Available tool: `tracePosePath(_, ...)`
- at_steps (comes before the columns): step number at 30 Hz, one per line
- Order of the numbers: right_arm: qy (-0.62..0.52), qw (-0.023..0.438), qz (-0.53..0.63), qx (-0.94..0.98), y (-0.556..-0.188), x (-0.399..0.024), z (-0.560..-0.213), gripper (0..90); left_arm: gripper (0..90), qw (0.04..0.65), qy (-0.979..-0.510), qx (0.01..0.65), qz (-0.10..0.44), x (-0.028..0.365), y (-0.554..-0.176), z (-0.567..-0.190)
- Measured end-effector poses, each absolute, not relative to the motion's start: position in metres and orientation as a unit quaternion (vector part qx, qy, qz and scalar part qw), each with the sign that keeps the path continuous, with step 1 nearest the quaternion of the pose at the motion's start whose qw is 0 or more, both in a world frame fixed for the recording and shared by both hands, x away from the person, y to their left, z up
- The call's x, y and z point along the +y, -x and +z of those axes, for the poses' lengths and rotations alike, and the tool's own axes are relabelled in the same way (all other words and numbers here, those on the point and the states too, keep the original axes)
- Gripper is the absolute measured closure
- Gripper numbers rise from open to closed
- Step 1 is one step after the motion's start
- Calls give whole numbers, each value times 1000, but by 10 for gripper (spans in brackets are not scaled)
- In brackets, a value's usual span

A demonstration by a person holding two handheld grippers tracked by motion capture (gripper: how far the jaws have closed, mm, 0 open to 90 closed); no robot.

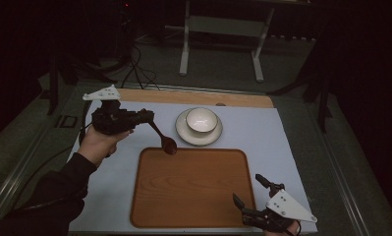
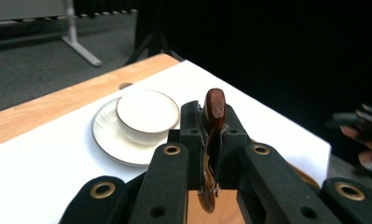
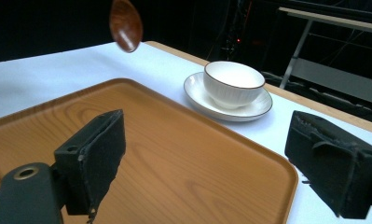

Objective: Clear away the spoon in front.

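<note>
A: Counted on the table (image 1: 282, 142): one wooden tray (image 1: 189, 189), one white bowl (image 1: 201, 119), one saucer (image 1: 185, 133), one brown spoon (image 1: 163, 136). Two grippers.

B: Confirmed. Bowl seated on the saucer, both just beyond the tray's far edge, on the white mat (image 1: 110, 172). Wooden strip of tabletop visible along the far side.

A: Spoon's heading?

B: Long axis slanting down from the left gripper (image 1: 143, 117) toward the tray. Handle end up between the jaws, bowl end lowest, hanging over the tray's far-left corner. Clear of the tray surface, judging by the right gripper view, with the spoon's bowl end (image 3: 126, 24) high above the tray (image 3: 174, 154).

A: Grip on it?

B: Left gripper (image 2: 211, 135) closed tight on the spoon (image 2: 214, 109) handle, pinched between the pads. Handle tip poking up past the jaw tips in the left gripper view, rest of the spoon dropping below between the fingers. Held by a hand (image 1: 99, 142) at the table's left side, dark sleeve behind.

A: And the other?

B: Right gripper (image 1: 250, 192) near the tray's near-right corner, jaws spread wide, nothing between them. Same in its own view (image 3: 207, 158): wide gap, tray and bowl (image 3: 233, 82) seen through it.

A: Spoon relative to the bowl?

B: Left of the saucer, near but apart.
</note>
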State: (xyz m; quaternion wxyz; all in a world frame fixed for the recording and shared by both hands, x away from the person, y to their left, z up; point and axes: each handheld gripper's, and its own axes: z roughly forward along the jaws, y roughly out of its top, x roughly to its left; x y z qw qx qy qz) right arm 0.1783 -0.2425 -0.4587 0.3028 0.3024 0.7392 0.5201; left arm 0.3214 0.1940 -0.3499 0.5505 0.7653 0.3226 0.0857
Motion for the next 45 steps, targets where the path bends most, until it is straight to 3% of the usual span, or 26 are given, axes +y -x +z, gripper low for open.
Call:
tracePosePath(16, -300, 304, 520, 740, -178, -242, -458, 122, 836, 477, -846, 239, 1, 198, -310, -369)
tracePosePath(28, -302, 301, 519, 741, -178, -242, -459, 122, 835, 391, -903, 166, -67, 177, -307, -395)
tracePosePath(38, -302, 298, 518, 742, -179, -242, -460, 122, 835, 335, -921, 157, -120, 165, -316, -420)
tracePosePath(45, -303, 297, 518, 743, -179, -242, -460, 122, 834, 342, -913, 161, -153, 162, -326, -431)
